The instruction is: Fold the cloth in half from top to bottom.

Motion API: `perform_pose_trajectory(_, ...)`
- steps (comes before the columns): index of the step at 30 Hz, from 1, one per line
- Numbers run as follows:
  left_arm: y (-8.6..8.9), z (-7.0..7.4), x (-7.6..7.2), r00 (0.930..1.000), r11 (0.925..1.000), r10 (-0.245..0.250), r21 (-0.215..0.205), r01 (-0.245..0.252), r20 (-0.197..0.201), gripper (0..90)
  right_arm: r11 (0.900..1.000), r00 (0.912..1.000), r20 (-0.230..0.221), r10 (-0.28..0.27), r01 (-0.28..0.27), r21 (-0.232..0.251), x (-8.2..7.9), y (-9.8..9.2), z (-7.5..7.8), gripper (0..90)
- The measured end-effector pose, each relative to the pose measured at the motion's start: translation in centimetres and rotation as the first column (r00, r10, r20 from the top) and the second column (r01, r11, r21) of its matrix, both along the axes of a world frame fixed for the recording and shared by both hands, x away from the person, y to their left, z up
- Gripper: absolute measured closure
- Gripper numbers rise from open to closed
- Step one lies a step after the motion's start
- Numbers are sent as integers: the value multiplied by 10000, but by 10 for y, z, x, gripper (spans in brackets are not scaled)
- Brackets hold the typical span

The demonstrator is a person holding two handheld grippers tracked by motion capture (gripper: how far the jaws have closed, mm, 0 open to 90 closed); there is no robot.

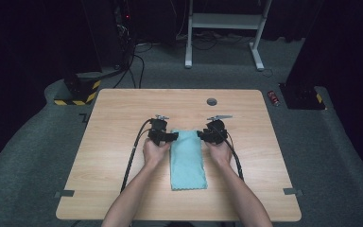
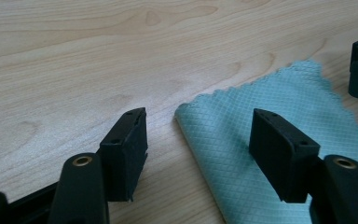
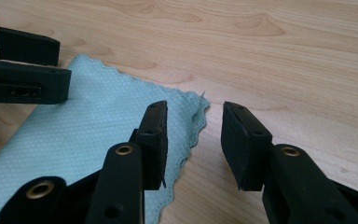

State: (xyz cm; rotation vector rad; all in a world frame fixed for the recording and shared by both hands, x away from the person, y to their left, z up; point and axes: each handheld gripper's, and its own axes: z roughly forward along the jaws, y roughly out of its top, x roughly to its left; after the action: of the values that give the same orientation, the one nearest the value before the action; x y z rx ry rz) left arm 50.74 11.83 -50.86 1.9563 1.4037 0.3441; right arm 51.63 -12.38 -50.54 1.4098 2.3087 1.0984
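— Where's the cloth right now?

— The light blue cloth (image 1: 187,160) lies flat on the wooden tabletop (image 1: 118,189), folded into a long strip that runs from about the middle of the tabletop toward the near edge. Its far end sits between my two claws.

— And your left claw?

— My left claw (image 2: 198,140) is low over the far left corner of the cloth. Its jaws are spread wide: in the left gripper view one jaw stands over bare wood just beside the cloth's edge, and the other is over the cloth itself. The cloth's corner lies between them, but the pads aren't pressing on it.

— The right one?

— My right claw (image 3: 193,140) is at the far right corner of the cloth, jaws spread as well. In the right gripper view one jaw is over the cloth's scalloped edge and the other over bare wood, with the slightly ruffled corner between them. Nothing is pinched there either.

— Anything else on the tabletop?

— A small round grey cap (image 1: 211,101) set into the wood near the far edge, well apart from the cloth.
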Motion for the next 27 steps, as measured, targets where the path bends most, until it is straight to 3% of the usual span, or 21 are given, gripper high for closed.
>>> perform_pose_trajectory(7,4,-3,3,10000,9994,35,331,-35,4,405,9995,9996,125,-263,265,-165,9,10,-3,591)
perform_pose_trajectory(10,4,-3,3,9998,9984,-64,570,53,180,420,9989,9995,-13,-311,310,-363,11,13,-10,589)
perform_pose_trajectory(13,1,-4,2,9992,9960,-171,881,139,355,452,9987,9995,129,-294,299,-406,12,14,-11,594)
perform_pose_trajectory(19,-5,-6,0,9961,9893,-519,1400,415,715,519,9962,9982,593,66,-15,-866,11,19,-13,683)
perform_pose_trajectory(24,-5,-6,0,9928,9873,-905,1378,791,783,592,9910,9960,822,344,-233,-1318,9,25,-13,753)
perform_pose_trajectory(27,-5,-6,0,9911,9860,-1093,1348,983,764,640,9912,9960,799,391,-286,-1291,8,25,-13,788)
